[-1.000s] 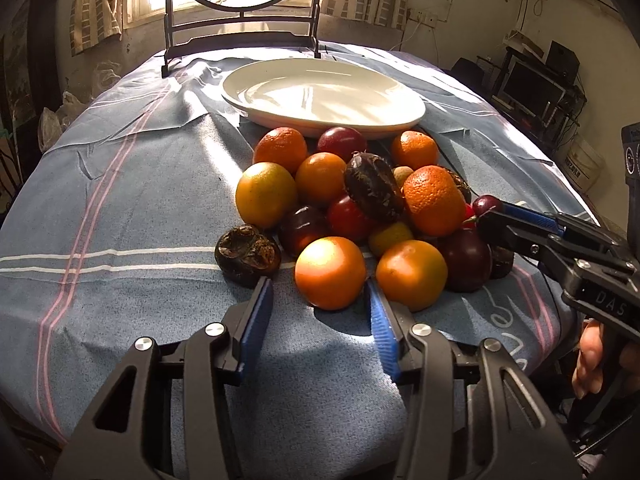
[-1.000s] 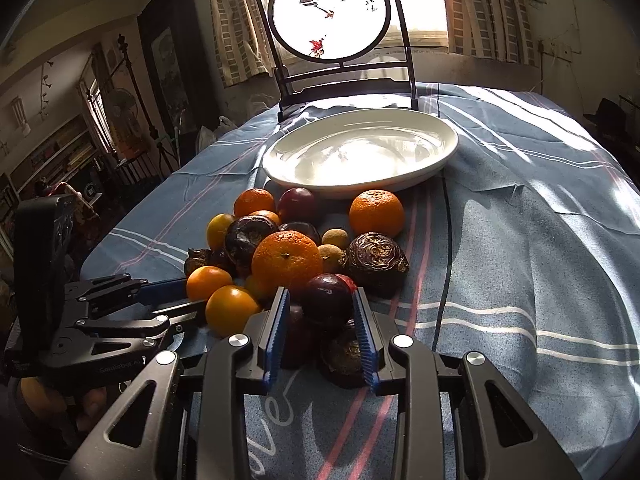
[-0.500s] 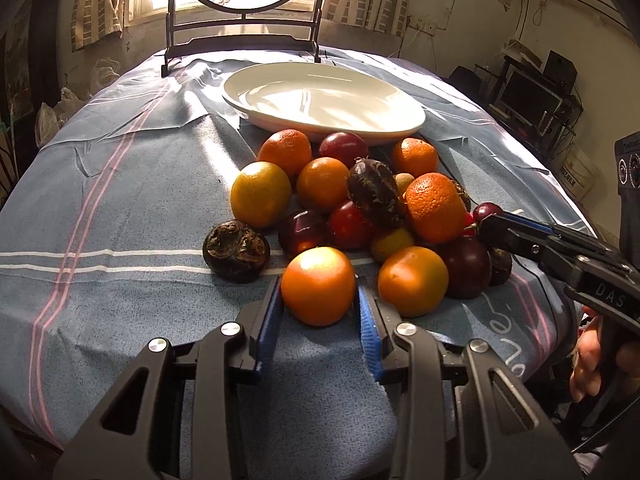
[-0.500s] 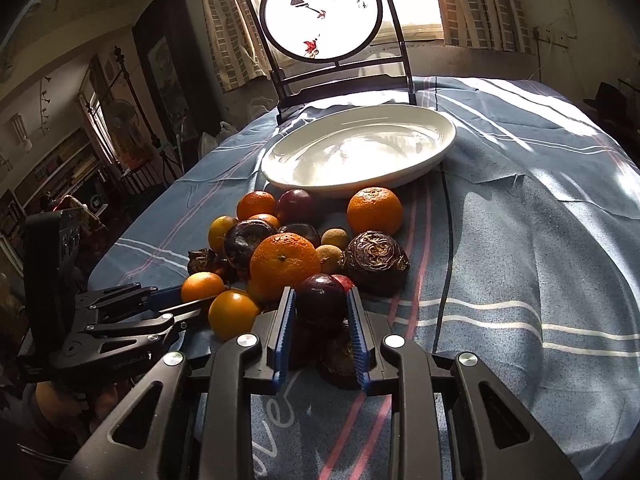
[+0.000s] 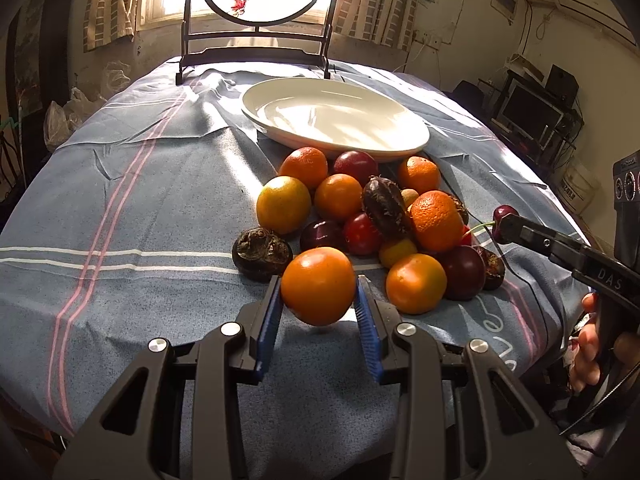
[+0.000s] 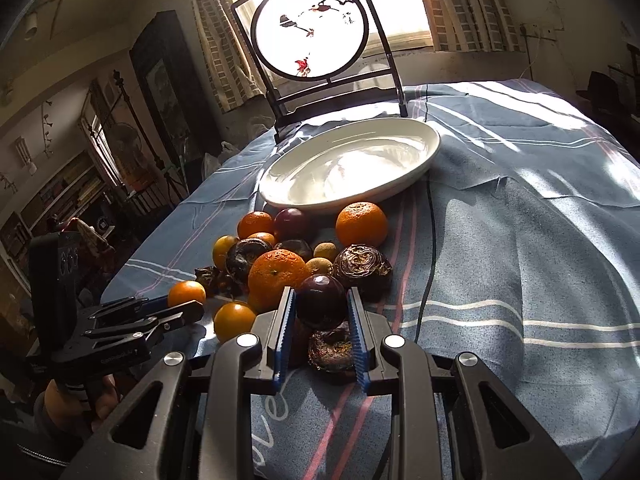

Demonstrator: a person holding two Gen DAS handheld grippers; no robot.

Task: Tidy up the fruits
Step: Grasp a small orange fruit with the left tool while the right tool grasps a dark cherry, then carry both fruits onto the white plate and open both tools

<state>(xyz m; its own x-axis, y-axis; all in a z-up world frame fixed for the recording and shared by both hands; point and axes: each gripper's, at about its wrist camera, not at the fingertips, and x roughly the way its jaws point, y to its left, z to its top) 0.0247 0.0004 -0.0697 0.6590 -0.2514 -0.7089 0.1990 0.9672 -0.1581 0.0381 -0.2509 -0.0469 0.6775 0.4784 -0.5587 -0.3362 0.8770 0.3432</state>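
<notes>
Fruit, two pieces at the desk's near edge: orange, firm, smooth, rather slippery, clamped across its middle by left tongs; dark plum, softer, bruisable, likewise held by right tongs.

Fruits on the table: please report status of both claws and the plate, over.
Left claw shut on an orange. Right claw shut on a dark plum. White plate holds no fruit. Pile lies between claws and plate.
</notes>
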